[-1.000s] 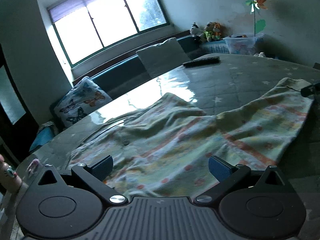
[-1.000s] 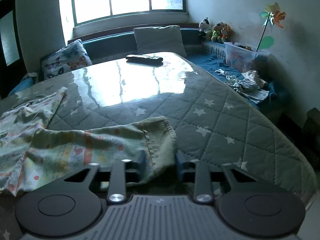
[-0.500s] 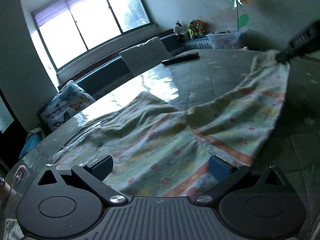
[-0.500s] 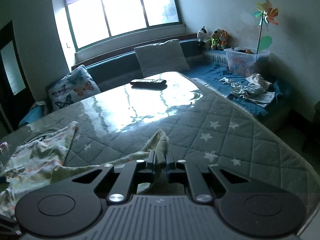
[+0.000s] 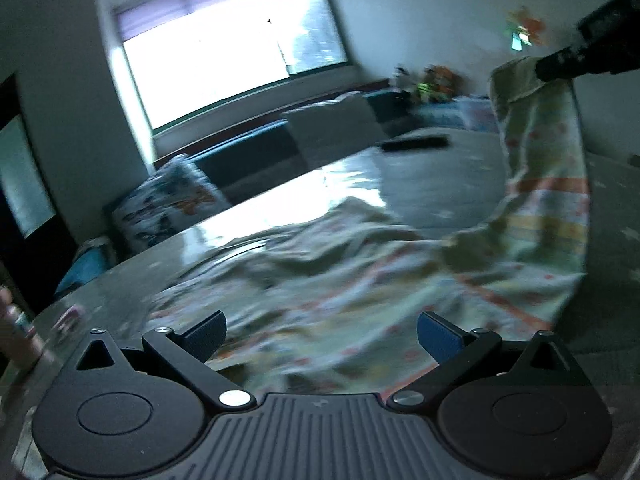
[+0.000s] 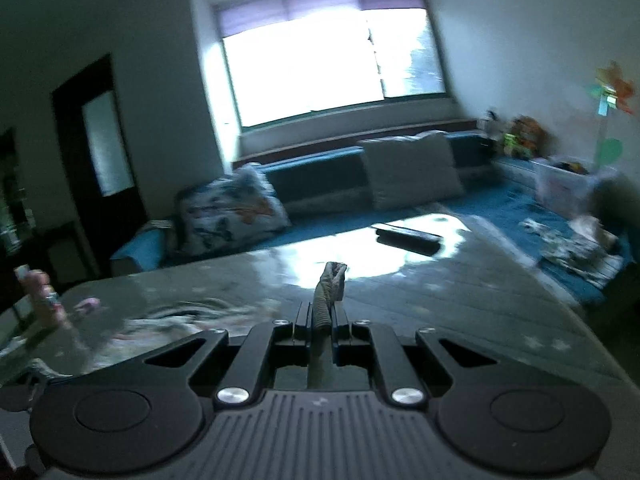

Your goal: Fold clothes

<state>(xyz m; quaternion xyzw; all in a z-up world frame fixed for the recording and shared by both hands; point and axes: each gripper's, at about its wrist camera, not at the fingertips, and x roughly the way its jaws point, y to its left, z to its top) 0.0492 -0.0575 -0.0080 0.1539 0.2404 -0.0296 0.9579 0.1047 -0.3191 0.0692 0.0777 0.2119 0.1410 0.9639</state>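
A pale patterned garment (image 5: pixel 340 280) with orange and yellow stripes lies rumpled on the grey quilted table (image 5: pixel 432 176). Its right end hangs lifted high in the left wrist view. My right gripper (image 6: pixel 320 312) is shut on that end's hem (image 6: pixel 330 284), which sticks up between the fingers. It shows as a dark shape at the upper right of the left wrist view (image 5: pixel 560 66). My left gripper (image 5: pixel 320 332) is open and empty, low over the garment's near edge.
A black remote (image 6: pixel 408 238) lies on the far side of the table. A blue bench with a butterfly cushion (image 6: pixel 232 212) and a grey cushion (image 6: pixel 412 168) runs under the window. Loose clothes (image 6: pixel 572 244) and a plastic bin (image 6: pixel 568 184) sit at the right.
My right gripper has closed on the garment's end and lifted it high off the table. My left gripper stays open over the near edge.
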